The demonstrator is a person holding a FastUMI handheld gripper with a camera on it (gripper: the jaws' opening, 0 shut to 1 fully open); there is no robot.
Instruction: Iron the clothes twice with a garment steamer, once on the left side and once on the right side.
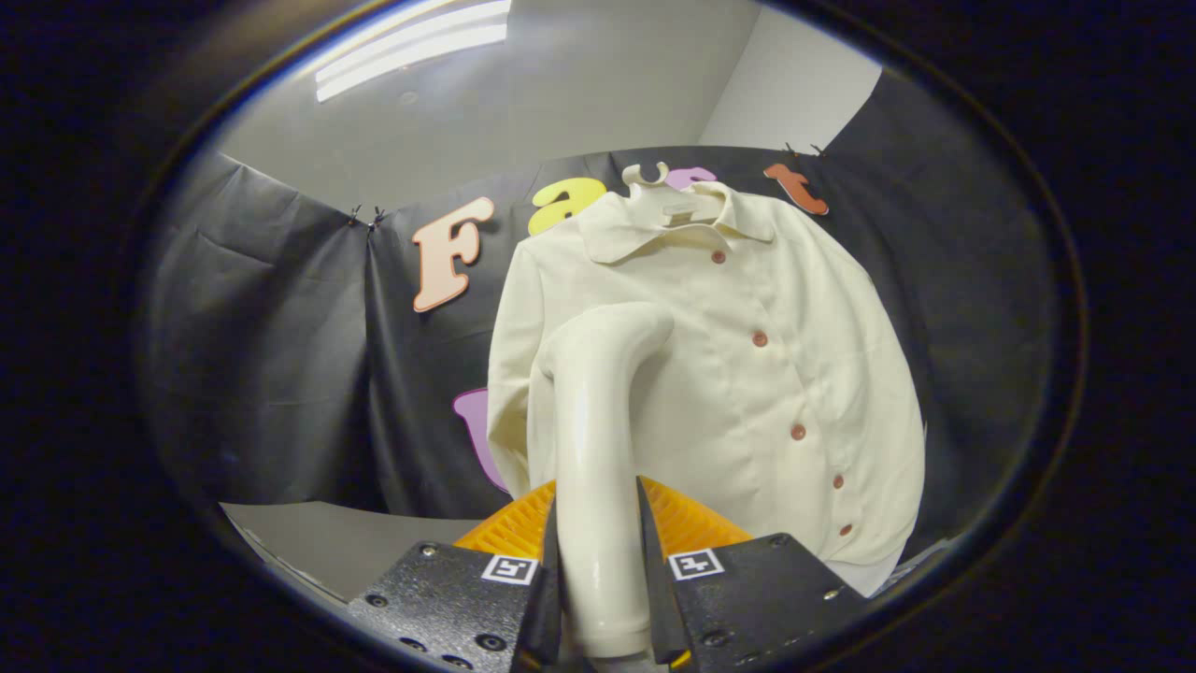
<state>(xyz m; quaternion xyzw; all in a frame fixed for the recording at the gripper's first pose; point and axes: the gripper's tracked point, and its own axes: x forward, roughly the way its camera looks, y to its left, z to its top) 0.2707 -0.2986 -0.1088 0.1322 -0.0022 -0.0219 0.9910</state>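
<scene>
Gripper (598, 561) clamps one steamer (598, 411); one shirt (747, 374).

Gripper (600, 570) closed on handle of cream garment steamer (598, 449), both fingers pressing its sides. Steamer rising from between fingers toward 12 o'clock, head bent toward 1 o'clock, set against or just before left front of cream button-up shirt (747, 374); contact not determinable. Shirt hung on cream plastic hanger (654, 182) against black cloth wall (280, 355), collar up, row of reddish buttons (759, 338) running down toward 5 o'clock. Grey tabletop (327, 542) at 8 o'clock of fingers. Ceiling light (411, 47) at 11 o'clock.
</scene>
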